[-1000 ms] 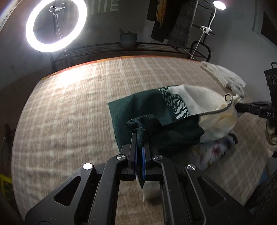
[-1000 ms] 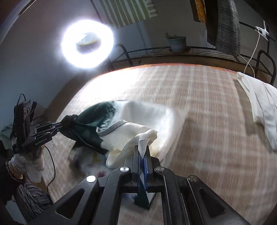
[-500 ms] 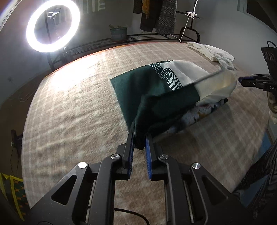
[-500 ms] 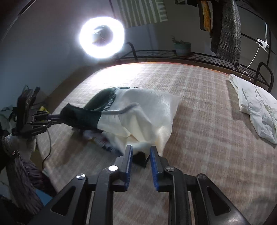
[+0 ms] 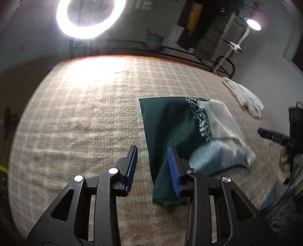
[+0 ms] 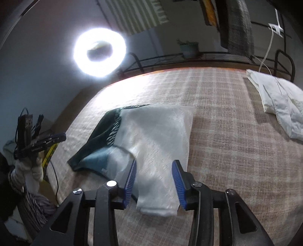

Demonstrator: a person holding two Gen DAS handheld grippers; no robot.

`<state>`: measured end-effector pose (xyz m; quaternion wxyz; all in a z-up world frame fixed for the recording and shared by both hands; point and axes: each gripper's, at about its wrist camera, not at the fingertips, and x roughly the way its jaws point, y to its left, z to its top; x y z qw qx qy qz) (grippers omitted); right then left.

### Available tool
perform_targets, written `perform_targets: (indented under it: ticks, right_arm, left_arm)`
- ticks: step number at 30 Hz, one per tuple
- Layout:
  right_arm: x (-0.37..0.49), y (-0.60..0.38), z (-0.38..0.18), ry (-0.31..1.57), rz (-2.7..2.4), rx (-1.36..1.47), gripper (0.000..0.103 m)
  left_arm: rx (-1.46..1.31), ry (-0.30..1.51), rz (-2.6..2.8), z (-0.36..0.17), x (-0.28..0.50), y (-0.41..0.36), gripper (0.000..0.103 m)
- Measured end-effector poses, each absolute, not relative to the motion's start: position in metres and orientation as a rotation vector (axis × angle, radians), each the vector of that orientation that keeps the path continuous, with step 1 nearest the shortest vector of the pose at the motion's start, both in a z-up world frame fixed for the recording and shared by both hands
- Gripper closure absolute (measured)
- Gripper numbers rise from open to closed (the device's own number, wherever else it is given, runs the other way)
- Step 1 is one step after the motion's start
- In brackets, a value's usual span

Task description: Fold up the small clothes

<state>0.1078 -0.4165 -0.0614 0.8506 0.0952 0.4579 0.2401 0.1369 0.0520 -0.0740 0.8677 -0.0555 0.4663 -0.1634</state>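
Observation:
A small garment (image 5: pixel 170 123), dark green with a patterned band and a cream half, lies folded on the plaid bed cover (image 5: pixel 85 123). My left gripper (image 5: pixel 152 166) hovers over its near green corner with its jaws opening. The cloth lies slack beneath the gap by the right-hand pad, and neither pad presses on it. In the right wrist view the garment's cream end (image 6: pixel 157 132) lies between the opening jaws of my right gripper (image 6: pixel 154 179), loose and ungripped. Each gripper shows in the other's view: the left gripper (image 6: pixel 47 140) and the right gripper (image 5: pixel 272 135).
A white folded cloth (image 6: pixel 280 107) lies at the bed's far right corner (image 5: pixel 246 98). A bright ring light (image 5: pixel 89 17) and a metal rack (image 6: pixel 189 56) with a plant pot and hanging clothes stand behind the bed. A gloved hand (image 6: pixel 30 166) holds the left gripper.
Both grippers were shut on lifted ends of the garment. They have let go and opened, the garment has dropped flat onto the cover, and both have drawn back slightly.

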Motion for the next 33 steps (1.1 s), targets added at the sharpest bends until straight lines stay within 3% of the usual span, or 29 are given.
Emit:
perform_targets:
  ticks: [1, 4, 20, 21, 22, 24, 27, 33]
  right_arm:
    - [0.116, -0.417, -0.064, 0.973, 0.508, 0.227, 0.052]
    - [0.138, -0.423, -0.070, 0.982, 0.484, 0.301, 0.050]
    - [0.236, -0.441, -0.135, 1.065, 0.468, 0.604, 0.051]
    - [0.239, -0.440, -0.137, 1.072, 0.485, 0.616, 0.054]
    - [0.240, -0.439, -0.138, 1.076, 0.500, 0.626, 0.066]
    - [0.241, -0.435, -0.139, 1.084, 0.531, 0.628, 0.079]
    - [0.241, -0.432, -0.132, 1.063, 0.542, 0.623, 0.101]
    - [0.246, -0.435, -0.113, 0.985, 0.522, 0.658, 0.103]
  left_arm:
    - [-0.140, 0.989, -0.335, -0.077, 0.144, 0.052, 0.070]
    - [-0.210, 1.027, -0.316, -0.089, 0.169, 0.050, 0.070]
    - [-0.474, 1.130, -0.278, -0.143, 0.238, 0.051, 0.070]
    - [-0.481, 1.126, -0.292, -0.142, 0.239, 0.051, 0.073]
    - [-0.481, 1.125, -0.301, -0.141, 0.239, 0.051, 0.086]
    - [-0.477, 1.125, -0.313, -0.139, 0.239, 0.049, 0.099]
    - [-0.456, 1.091, -0.322, -0.129, 0.239, 0.044, 0.103]
    - [-0.452, 1.031, -0.308, -0.111, 0.245, 0.038, 0.103]
